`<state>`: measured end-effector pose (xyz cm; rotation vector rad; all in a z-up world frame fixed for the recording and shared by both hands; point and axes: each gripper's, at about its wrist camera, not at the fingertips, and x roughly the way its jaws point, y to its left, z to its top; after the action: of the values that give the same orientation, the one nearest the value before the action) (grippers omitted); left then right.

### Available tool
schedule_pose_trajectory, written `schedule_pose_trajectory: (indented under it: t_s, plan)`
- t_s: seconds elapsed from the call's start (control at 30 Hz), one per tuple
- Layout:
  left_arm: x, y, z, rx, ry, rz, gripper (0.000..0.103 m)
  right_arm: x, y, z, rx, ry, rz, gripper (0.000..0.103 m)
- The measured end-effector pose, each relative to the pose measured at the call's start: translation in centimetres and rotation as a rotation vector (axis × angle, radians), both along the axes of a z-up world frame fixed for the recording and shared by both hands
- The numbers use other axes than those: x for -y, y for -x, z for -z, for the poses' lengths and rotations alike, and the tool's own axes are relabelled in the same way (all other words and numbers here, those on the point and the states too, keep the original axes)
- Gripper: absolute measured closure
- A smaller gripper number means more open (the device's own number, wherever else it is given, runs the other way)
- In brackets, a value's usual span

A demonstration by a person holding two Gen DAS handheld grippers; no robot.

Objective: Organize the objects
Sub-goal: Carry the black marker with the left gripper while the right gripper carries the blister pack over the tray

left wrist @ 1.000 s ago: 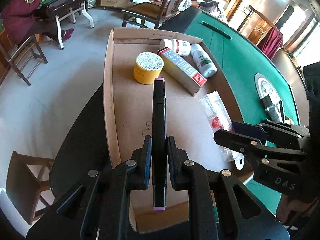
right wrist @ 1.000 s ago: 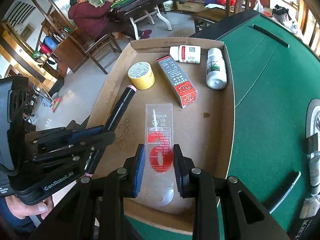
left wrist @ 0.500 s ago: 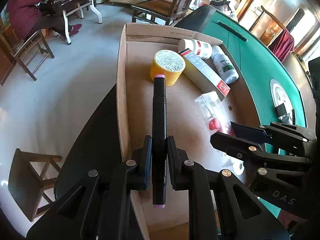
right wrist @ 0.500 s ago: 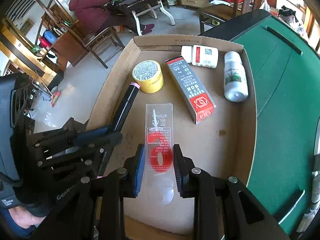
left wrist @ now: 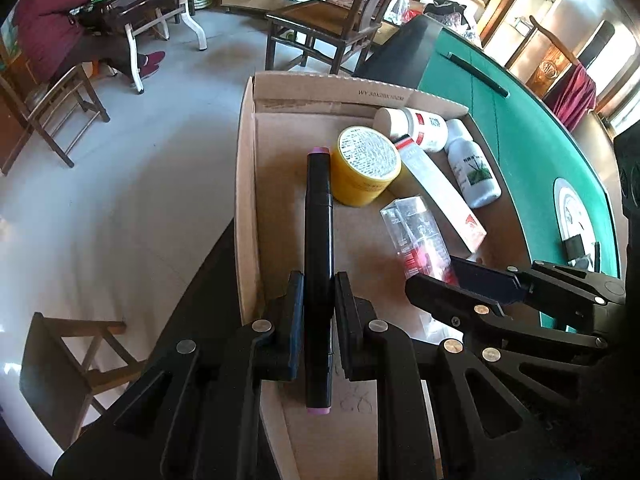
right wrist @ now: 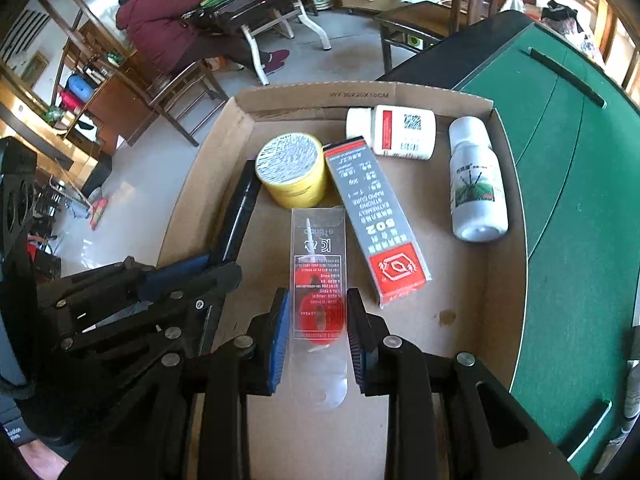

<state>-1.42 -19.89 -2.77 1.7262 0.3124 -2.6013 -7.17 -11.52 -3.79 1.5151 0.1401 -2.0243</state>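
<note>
My left gripper [left wrist: 317, 296] is shut on a black marker [left wrist: 318, 216] with pink ends, held lengthwise over the left side of a shallow cardboard box [left wrist: 246, 200]. My right gripper [right wrist: 318, 316] is shut on a clear plastic pack with a red label [right wrist: 319, 280], held over the box's middle. Both point steeply down into the box. In the right wrist view the left gripper [right wrist: 224, 270] and its marker [right wrist: 240, 208] show at the left. The right gripper's fingers [left wrist: 480, 284] show at the right of the left wrist view, with the pack [left wrist: 420, 236].
Inside the box lie a yellow tape roll [right wrist: 292, 170], a grey and red glue carton [right wrist: 376, 220] and two white bottles [right wrist: 394, 132] [right wrist: 476, 180]. The box rests on a green felt table [right wrist: 580, 200]. Chairs, another table and a seated person [right wrist: 160, 28] are beyond.
Both grippers have moved deeper over the box toward the far items, sinking slightly. The tape roll and carton now appear closer. Both grips are unchanged.
</note>
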Motion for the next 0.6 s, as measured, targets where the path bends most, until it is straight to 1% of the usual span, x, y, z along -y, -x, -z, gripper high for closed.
schedule_pose_trajectory:
  t_s: [0.27, 0.6]
  plan:
    - [0.5, 1.6, 0.3, -0.001, 0.005, 0.009, 0.088, 0.6, 1.7, 0.1, -0.008, 0.003, 0.032, 0.076]
    - [1.4, 2.4, 0.5, -0.01, -0.044, -0.007, 0.088, 0.3, 2.8, 0.3, -0.008, 0.008, 0.049, 0.075]
